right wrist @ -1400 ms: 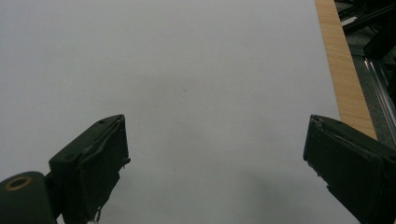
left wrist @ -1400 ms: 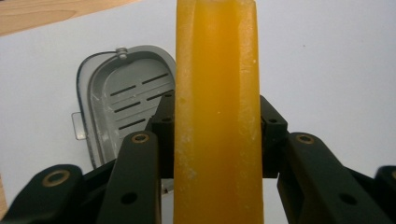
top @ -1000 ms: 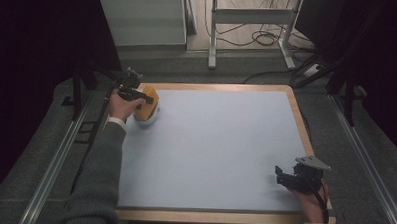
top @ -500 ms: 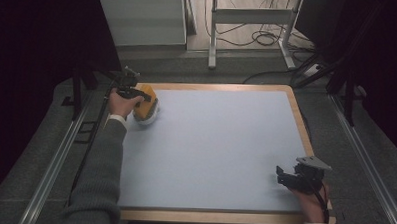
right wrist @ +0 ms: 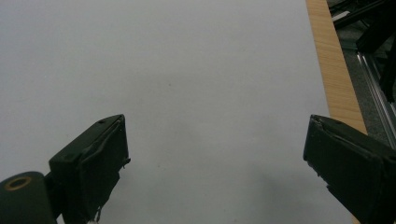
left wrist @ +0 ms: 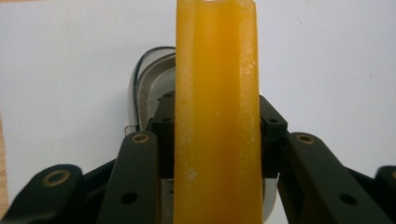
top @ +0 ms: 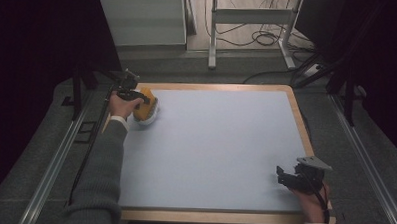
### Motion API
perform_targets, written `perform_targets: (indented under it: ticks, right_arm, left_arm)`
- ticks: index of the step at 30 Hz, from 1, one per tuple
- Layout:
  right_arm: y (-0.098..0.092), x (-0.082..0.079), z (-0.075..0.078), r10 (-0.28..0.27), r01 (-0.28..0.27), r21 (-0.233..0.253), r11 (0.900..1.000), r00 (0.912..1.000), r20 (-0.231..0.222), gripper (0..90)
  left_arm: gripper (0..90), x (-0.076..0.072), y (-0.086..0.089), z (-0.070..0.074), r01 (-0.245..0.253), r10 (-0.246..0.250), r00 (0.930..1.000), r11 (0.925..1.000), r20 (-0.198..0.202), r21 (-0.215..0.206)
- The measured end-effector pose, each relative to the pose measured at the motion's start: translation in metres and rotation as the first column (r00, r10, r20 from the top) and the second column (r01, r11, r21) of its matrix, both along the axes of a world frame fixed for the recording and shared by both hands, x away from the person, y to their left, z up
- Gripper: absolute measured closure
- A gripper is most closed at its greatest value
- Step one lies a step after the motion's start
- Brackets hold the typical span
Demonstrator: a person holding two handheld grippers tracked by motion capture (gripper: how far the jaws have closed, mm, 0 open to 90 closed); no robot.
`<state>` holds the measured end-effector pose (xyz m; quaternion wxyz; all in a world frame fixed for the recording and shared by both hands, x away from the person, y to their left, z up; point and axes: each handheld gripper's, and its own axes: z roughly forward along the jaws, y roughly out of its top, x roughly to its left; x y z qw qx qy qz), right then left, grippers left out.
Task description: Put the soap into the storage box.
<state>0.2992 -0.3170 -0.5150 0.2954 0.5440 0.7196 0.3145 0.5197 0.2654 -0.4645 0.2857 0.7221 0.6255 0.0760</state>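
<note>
My left gripper [top: 139,97] is shut on an orange block [top: 145,104] at the far left corner of the table. In the left gripper view the orange block [left wrist: 217,116] runs upright between the jaws, which press on both its sides. Under it lies a white, rounded object [left wrist: 152,79] with a dark rim; I cannot tell what it is. That white object [top: 147,118] sits on the pale mat just below the block. My right gripper [top: 290,178] rests near the front right corner, open, with bare mat between its fingertips [right wrist: 105,154].
A pale blue mat [top: 215,147] covers the wooden-edged table [top: 305,136]. Metal rails [top: 49,172] run along both sides. A white cabinet [top: 142,20] and a metal frame with cables [top: 250,18] stand beyond the far edge.
The left gripper and the orange block shifted slightly; the hand looks a touch farther back. The right gripper has stayed in place.
</note>
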Motion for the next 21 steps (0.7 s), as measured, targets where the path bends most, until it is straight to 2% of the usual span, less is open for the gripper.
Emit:
perform_targets:
  ticks: [2, 3, 4, 5, 7, 9, 10, 11, 14, 16, 20, 21]
  right_arm:
    - [0.000, 0.000, 0.000, 0.001, -0.001, -0.002, 1.000, 1.0000, 0.000, 6.5]
    - [0.000, 0.000, 0.000, 0.003, -0.003, 0.000, 1.000, 1.0000, -0.002, 6.6]
    - [0.000, 0.000, 0.000, 0.003, -0.003, 0.000, 1.000, 1.0000, -0.002, 6.6]
    - [0.000, 0.000, 0.000, 0.004, -0.004, 0.000, 1.000, 1.0000, -0.002, 6.6]
    - [0.001, 0.000, 0.000, 0.003, -0.003, 0.000, 1.000, 1.0000, -0.004, 6.6]
    - [0.001, 0.000, 0.000, 0.004, -0.004, -0.003, 1.000, 1.0000, -0.001, 6.6]
    - [0.001, 0.000, 0.000, 0.009, -0.009, -0.005, 1.000, 1.0000, -0.001, 6.6]
    - [0.002, -0.001, 0.000, 0.014, -0.014, -0.002, 1.000, 0.9999, -0.001, 6.6]
    - [0.001, 0.000, 0.000, 0.014, -0.014, -0.002, 1.000, 0.9999, -0.001, 6.6]
    - [0.001, 0.000, 0.000, 0.011, -0.011, -0.005, 1.000, 0.9999, -0.002, 6.5]
    - [0.002, 0.000, 0.000, 0.012, -0.012, -0.006, 1.000, 0.9999, -0.003, 6.5]
    - [0.002, 0.000, 0.000, 0.017, -0.017, -0.005, 1.000, 0.9999, -0.003, 6.5]
  left_arm:
    - [60.8, 0.000, 0.002, -0.003, -0.007, 0.007, 1.0000, 1.0000, 0.000, -0.001]
    - [58.7, -0.001, 0.004, 0.000, -0.019, 0.019, 0.9996, 0.9997, 0.022, -0.018]
    - [54.9, -0.001, 0.004, 0.000, -0.019, 0.019, 0.9996, 0.9997, 0.022, -0.018]
    - [54.9, -0.002, 0.003, 0.003, -0.020, 0.021, 0.9991, 0.9996, 0.038, -0.020]
    - [43.6, -0.006, 0.004, 0.011, -0.037, 0.037, 0.9967, 0.9993, 0.072, -0.002]
    - [40.5, -0.006, 0.005, 0.013, -0.046, 0.046, 0.9962, 0.9990, 0.074, -0.004]
    - [36.5, -0.007, 0.006, 0.013, -0.046, 0.047, 0.9965, 0.9989, 0.069, -0.007]
    - [28.6, -0.007, 0.007, 0.013, -0.043, 0.043, 0.9973, 0.9991, 0.059, -0.002]
    - [25.2, -0.012, 0.009, 0.013, -0.044, 0.043, 0.9969, 0.9990, 0.066, 0.013]
    - [22.6, -0.016, 0.011, 0.013, -0.047, 0.047, 0.9960, 0.9989, 0.076, -0.004]
    - [17.1, -0.023, 0.016, 0.016, -0.042, 0.043, 0.9963, 0.9991, 0.075, -0.005]
    - [17.3, -0.029, 0.018, 0.018, -0.030, 0.036, 0.9946, 0.9980, 0.098, -0.056]
